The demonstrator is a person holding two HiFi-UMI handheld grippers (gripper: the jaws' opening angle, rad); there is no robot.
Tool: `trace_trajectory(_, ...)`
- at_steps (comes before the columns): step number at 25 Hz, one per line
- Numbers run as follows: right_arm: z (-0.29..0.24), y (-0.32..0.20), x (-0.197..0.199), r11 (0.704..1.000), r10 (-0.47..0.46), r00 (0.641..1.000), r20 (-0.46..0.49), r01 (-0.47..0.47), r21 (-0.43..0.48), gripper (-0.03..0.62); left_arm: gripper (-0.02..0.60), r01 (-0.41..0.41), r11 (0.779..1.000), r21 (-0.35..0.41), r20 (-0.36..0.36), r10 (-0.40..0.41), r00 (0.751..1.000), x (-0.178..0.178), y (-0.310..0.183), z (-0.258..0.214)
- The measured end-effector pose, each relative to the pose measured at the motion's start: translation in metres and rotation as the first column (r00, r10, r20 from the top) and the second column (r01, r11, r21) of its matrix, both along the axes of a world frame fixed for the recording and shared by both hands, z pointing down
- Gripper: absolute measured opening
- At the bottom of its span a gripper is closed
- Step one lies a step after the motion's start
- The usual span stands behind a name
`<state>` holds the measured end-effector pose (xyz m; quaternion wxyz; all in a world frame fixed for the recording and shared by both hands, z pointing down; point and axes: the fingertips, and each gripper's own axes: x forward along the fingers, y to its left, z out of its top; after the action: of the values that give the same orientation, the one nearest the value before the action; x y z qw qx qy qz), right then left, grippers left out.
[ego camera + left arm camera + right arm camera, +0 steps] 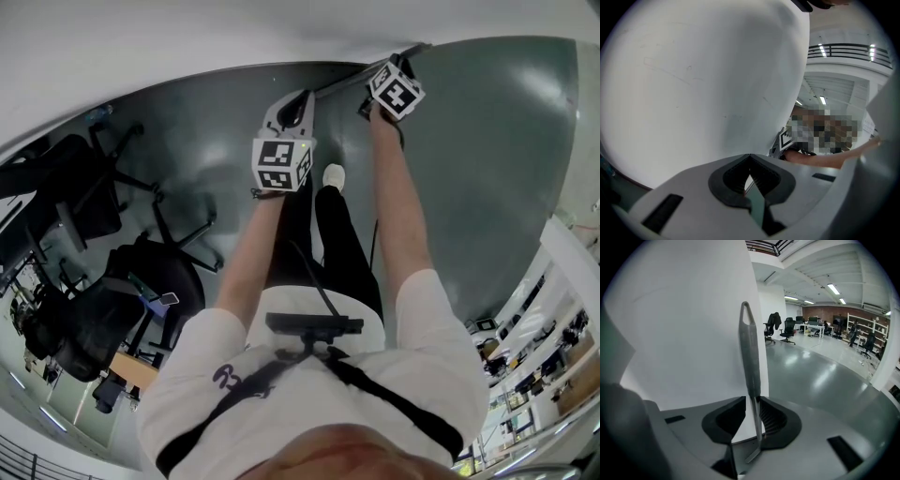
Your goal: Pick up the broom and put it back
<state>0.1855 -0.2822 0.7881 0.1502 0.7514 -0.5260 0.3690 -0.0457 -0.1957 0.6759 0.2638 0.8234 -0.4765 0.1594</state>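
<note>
In the right gripper view the broom handle (pixel 750 352), grey with a hanging loop at its top, stands upright between the jaws in front of a white wall (pixel 684 333). My right gripper (pixel 753 416) is shut on its thin metal rod just below the grey grip. The head view shows that handle as a thin dark rod (pixel 342 82) along the foot of the wall, with my right gripper (pixel 382 80) on it. My left gripper (pixel 295 101) hangs beside it, to the left. In the left gripper view my left gripper (pixel 749 169) has its pads together on nothing. The broom head is hidden.
The white wall (pixel 693 79) is close ahead of both grippers. Black office chairs (pixel 103 291) stand on the grey floor to my left. My shoe (pixel 334 175) is below the grippers. Further chairs and desks (pixel 787 329) stand far across the glossy floor.
</note>
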Motion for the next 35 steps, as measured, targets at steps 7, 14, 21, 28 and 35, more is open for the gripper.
trace_trajectory(7,0.004,-0.001,0.001,0.994,-0.104,0.994,0.03,0.104,0.024,0.081,0.012,-0.007,1.0,0.004,-0.004,0.007,1.0,0.0,0.002,0.0)
trace_trajectory(14,0.005,0.0,0.006,0.991,-0.134,0.991,0.03,0.133,0.021,0.081,0.012,-0.018,1.0,0.0,-0.004,0.018,1.0,0.004,0.005,0.002)
trace_trajectory(21,0.002,0.002,0.012,0.99,-0.139,0.99,0.037,0.138,0.032,0.081,0.012,-0.023,1.0,0.003,-0.004,0.023,1.0,0.005,0.007,0.0)
trace_trajectory(28,0.002,0.005,0.016,0.987,-0.157,0.986,0.052,0.155,0.042,0.081,0.012,-0.031,1.0,0.0,-0.009,0.031,0.999,0.012,0.008,0.002)
trace_trajectory(35,-0.013,0.035,0.02,0.983,-0.176,0.983,0.059,0.172,0.067,0.081,0.012,-0.039,0.999,0.014,-0.013,0.039,0.999,0.021,0.013,-0.008)
